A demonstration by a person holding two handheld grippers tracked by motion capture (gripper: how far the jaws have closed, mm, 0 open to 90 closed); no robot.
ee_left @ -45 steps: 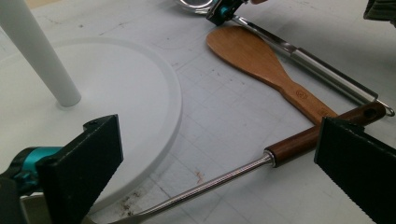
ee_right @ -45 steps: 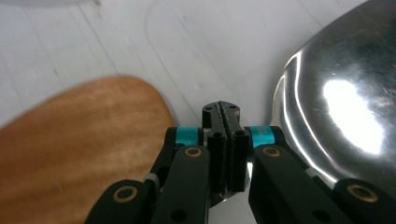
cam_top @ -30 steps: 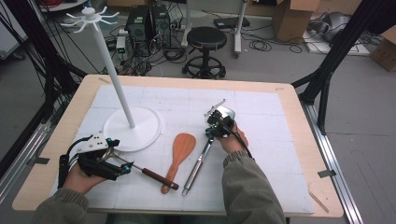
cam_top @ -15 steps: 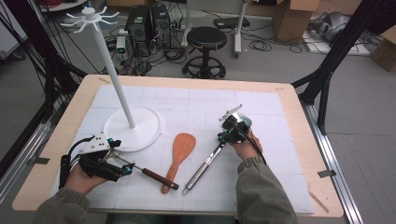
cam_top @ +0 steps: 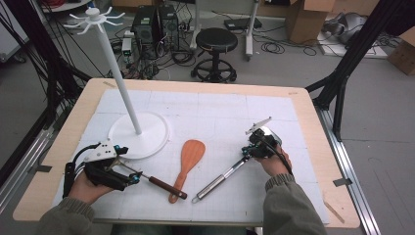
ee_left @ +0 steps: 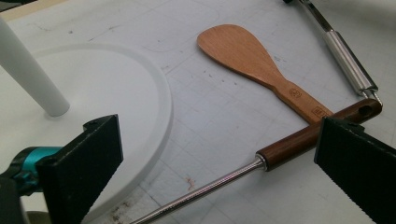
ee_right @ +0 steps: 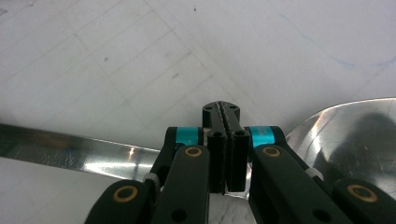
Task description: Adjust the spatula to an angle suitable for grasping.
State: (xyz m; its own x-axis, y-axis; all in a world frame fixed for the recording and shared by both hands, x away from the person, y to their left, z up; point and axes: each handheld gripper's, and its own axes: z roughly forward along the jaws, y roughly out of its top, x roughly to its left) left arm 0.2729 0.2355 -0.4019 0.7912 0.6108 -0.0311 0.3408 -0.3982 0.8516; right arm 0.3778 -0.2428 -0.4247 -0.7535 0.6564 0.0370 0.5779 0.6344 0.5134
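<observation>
right hand-held gripper [cam_top: 248, 147]: jaws fully together, pinched on the thin flat neck of the steel spatula [cam_top: 222, 178], seen close in the right gripper view with the shiny blade [ee_right: 348, 140] spreading to one side and the handle running off to the other. in the high view the spatula's handle slants down toward the person, its loop end low near the wooden rice paddle [cam_top: 186, 161]; cannot tell whether that end rests on the surface [cam_top: 205, 110] or is just clear of it.

left hand-held gripper [cam_top: 128, 172]: jaws wide apart, gripping nothing. a brown-handled utensil [ee_left: 308, 135] lies on the surface between them, pads not on it, its handle end crossing the paddle's handle.

rack [cam_top: 117, 73]: white pole on a round base, hooks at top all bare.

judgement: early stage. one utensil grasped, none hung. left to do, as it looks: carry the spatula to a hook, then take the brown-handled utensil and the paddle.
</observation>
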